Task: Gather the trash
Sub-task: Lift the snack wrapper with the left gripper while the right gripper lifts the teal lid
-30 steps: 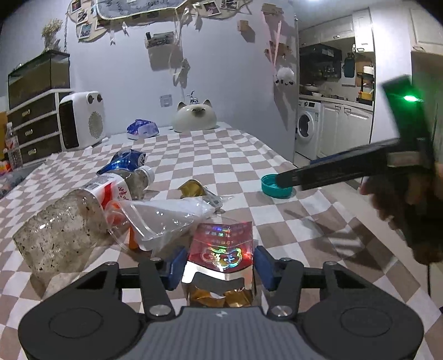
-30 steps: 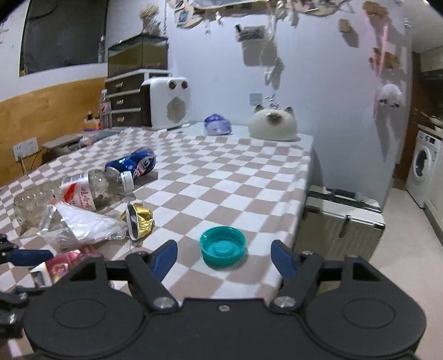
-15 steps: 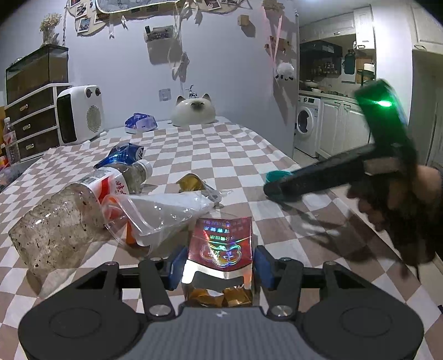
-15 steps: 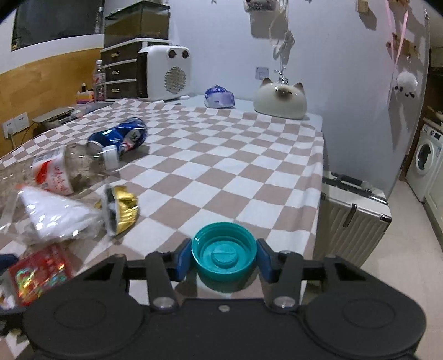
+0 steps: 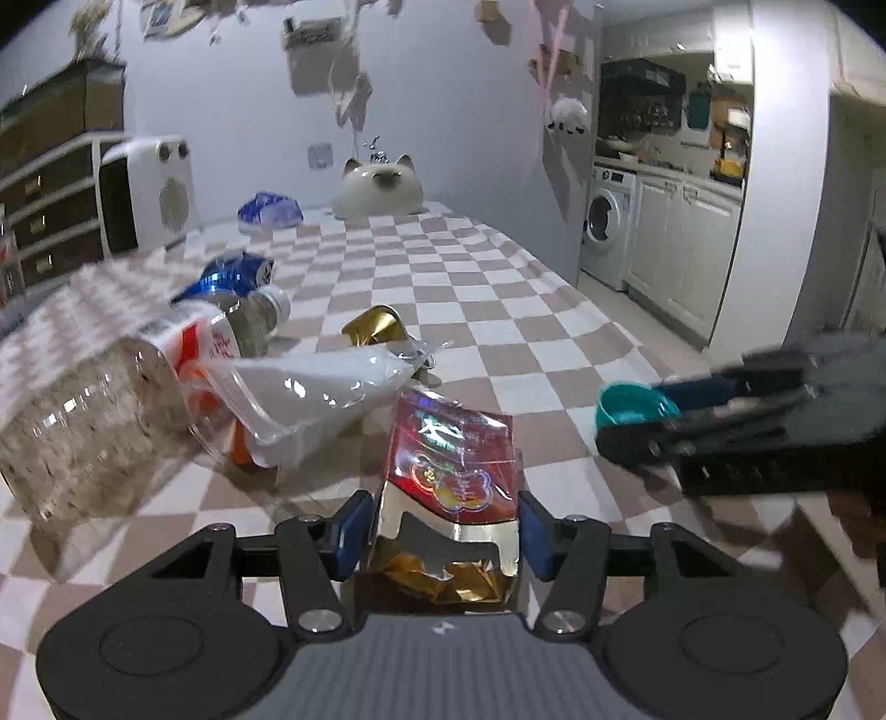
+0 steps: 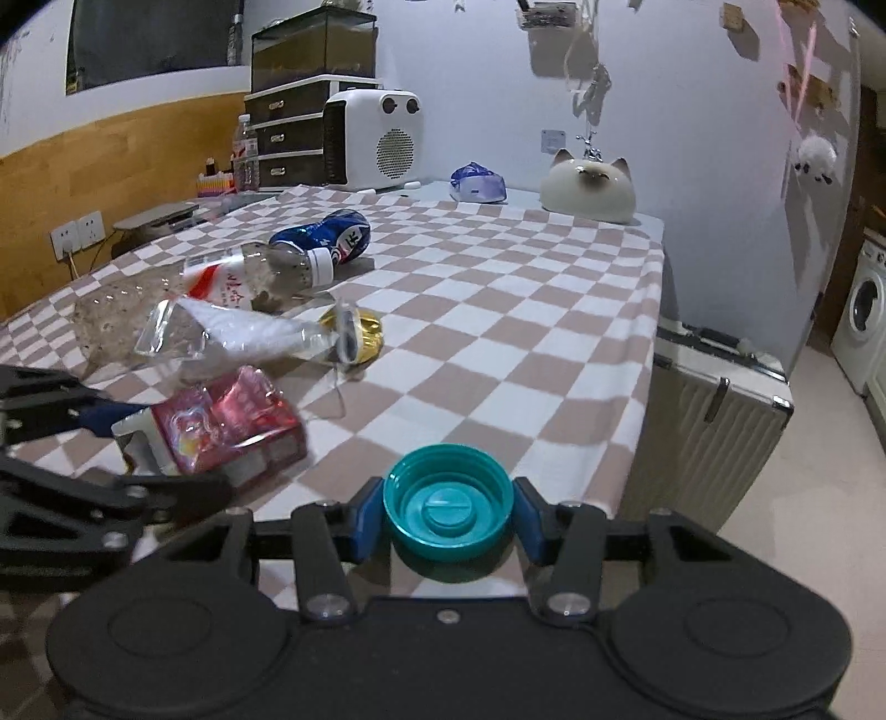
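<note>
Tablecloth [image 6: 498, 310] brown/white checks. Cap [image 6: 447, 508] teal. Snack packet [image 5: 451, 471] red w/ holographic print, gold foil inside. Crushed can [image 6: 326, 237] blue/white. Bottle [image 6: 243, 279] clear, red/white label, white cap. Foil wrapper [image 6: 357, 335] gold. Plastic bag [image 5: 321, 390] clear/whitish. Heater [image 6: 374, 141] white, black side. Cat ornament [image 6: 587, 185] cream, dark face. Gripper pads [image 6: 365, 518] blue, bodies black.

**A lived-in home**

This is a home, an apartment room opening onto a kitchen. A bench [image 6: 498, 310] wears a checked cloth, with a cat ornament [image 6: 587, 185] and a white heater [image 6: 374, 141] at its far end. A drawer unit [image 6: 288, 133] carries a glass tank [image 6: 315, 47]. Photos and trinkets hang on the wall. A washing machine [image 5: 603, 232] stands under kitchen cabinets [image 5: 686, 249], and a suitcase [image 6: 714, 421] sits beside the bench.
</note>
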Demonstrator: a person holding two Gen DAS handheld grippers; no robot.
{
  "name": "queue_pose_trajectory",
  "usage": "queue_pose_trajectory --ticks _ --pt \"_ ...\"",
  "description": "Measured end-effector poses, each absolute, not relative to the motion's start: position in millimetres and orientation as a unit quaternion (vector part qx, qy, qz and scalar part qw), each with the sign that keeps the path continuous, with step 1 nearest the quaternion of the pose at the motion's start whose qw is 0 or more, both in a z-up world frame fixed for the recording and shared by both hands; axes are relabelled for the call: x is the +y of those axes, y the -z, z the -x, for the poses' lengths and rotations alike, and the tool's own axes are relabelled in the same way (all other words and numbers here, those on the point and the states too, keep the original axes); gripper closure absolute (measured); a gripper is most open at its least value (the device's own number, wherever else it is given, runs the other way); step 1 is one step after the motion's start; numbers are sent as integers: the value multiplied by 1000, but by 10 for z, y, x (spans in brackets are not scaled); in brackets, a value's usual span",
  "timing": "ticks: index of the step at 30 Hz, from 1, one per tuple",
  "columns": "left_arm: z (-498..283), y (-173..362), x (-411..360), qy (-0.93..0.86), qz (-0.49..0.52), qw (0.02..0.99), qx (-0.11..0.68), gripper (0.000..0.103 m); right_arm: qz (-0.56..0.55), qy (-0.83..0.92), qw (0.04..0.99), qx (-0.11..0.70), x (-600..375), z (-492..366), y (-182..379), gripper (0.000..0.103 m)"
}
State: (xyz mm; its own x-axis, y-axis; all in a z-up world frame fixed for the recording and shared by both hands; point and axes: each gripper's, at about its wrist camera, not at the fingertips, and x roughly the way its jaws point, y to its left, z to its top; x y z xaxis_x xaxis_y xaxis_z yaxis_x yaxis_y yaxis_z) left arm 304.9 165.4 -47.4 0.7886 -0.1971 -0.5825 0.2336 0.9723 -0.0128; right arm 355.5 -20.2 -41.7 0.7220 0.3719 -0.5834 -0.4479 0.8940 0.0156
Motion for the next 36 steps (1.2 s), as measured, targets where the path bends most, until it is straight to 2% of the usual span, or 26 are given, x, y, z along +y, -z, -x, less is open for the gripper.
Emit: queue_pose_trajectory --ticks 9,11,13,16,19,23,29,36 --pt "-2977 443 1554 93 -21 949 302 51 53 -217 925 309 -333 -3341 355 53" --pt "-2947 437 1500 78 -38 952 295 44 49 -217 925 309 -374 -3295 342 53" --pt "-2906 435 1446 53 -64 956 282 28 48 -218 925 308 -409 -3244 332 53" --pt "-2876 400 1399 56 -93 956 273 28 46 -217 926 306 -452 -3187 320 53" --pt "-2906 378 1359 61 -110 952 278 29 43 -218 926 305 -483 -3130 308 53" --pt "-3012 396 1370 65 -112 947 295 37 36 -220 926 305 -519 -3067 298 53" --pt "-3030 361 1449 79 -77 945 307 45 30 -222 926 305 -577 -2986 278 53" --pt "-2860 355 1395 74 -52 948 305 49 17 -217 927 305 -675 -2909 267 53"
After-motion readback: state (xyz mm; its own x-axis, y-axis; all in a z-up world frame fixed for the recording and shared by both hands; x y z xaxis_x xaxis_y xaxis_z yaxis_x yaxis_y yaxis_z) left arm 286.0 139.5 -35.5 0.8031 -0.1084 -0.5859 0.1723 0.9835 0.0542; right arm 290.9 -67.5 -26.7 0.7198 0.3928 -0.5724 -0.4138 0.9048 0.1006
